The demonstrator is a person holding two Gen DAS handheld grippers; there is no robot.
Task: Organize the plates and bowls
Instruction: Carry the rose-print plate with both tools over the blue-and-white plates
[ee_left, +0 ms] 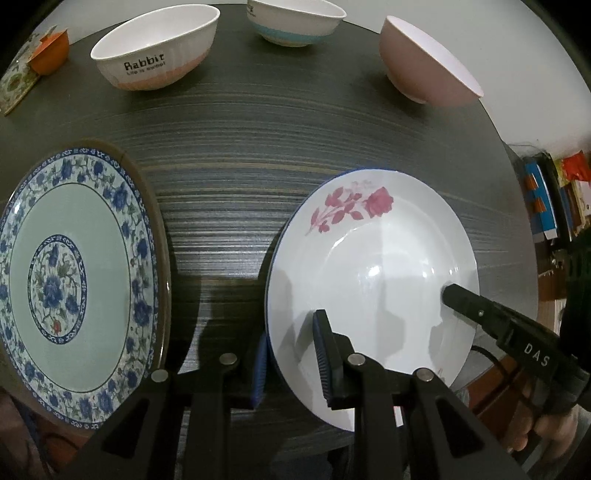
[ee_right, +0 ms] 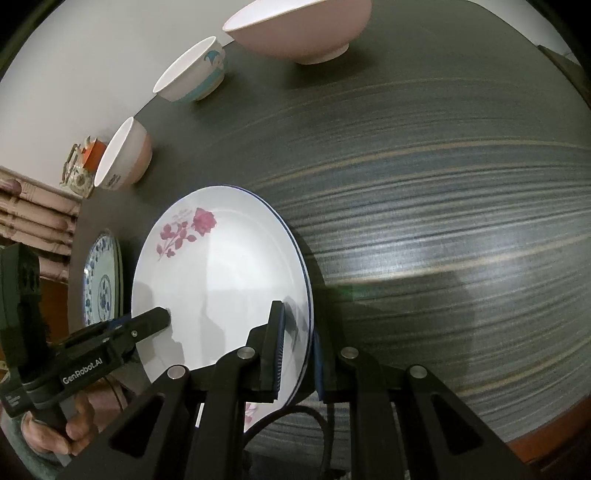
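A white plate with a pink rose print is gripped on both sides. My left gripper is shut on its left rim, one pad under the edge and one on top. My right gripper is shut on the opposite rim the same way. Each view shows the other gripper's tip on the plate: the right gripper and the left gripper. The plate casts a wide shadow on the dark table and looks slightly raised. To its left lies a blue floral plate.
Three bowls stand along the table's far edge: a white-and-pink "Rabbit" bowl, a blue-striped bowl and a pink bowl. An orange cup sits at the far left corner. A person's hands hold the grippers.
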